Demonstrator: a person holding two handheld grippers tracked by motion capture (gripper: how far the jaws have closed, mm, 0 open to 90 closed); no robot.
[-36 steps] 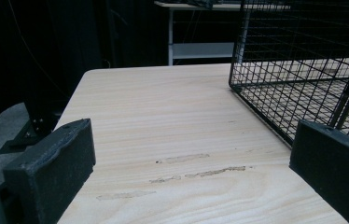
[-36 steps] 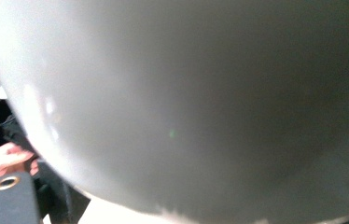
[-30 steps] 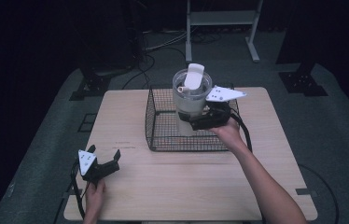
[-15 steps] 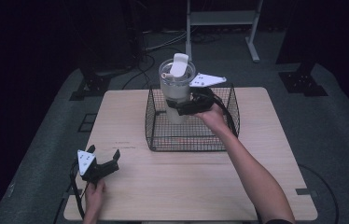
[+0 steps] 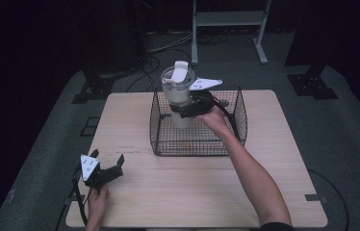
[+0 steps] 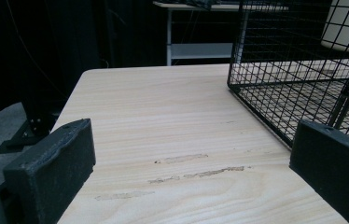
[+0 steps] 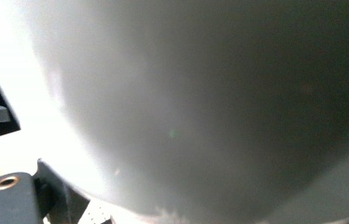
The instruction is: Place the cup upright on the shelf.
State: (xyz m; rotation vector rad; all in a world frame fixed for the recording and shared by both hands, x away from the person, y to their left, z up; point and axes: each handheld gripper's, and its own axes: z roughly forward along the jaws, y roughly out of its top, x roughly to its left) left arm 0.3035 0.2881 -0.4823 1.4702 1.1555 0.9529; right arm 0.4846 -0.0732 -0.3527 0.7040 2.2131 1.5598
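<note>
Two claws, right claw (image 5: 184,109) gripping tumbler (image 5: 180,98) above basket (image 5: 195,144), left claw (image 5: 111,167) open

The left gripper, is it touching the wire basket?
Apart. In the high view, the left gripper sits near the table's front left corner, with bare tabletop between it and the wire basket.

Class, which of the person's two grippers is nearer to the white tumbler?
The right. The right gripper is clamped on the white tumbler, holding it over the wire basket; the left gripper rests open on the table's near left corner, well away.
</note>
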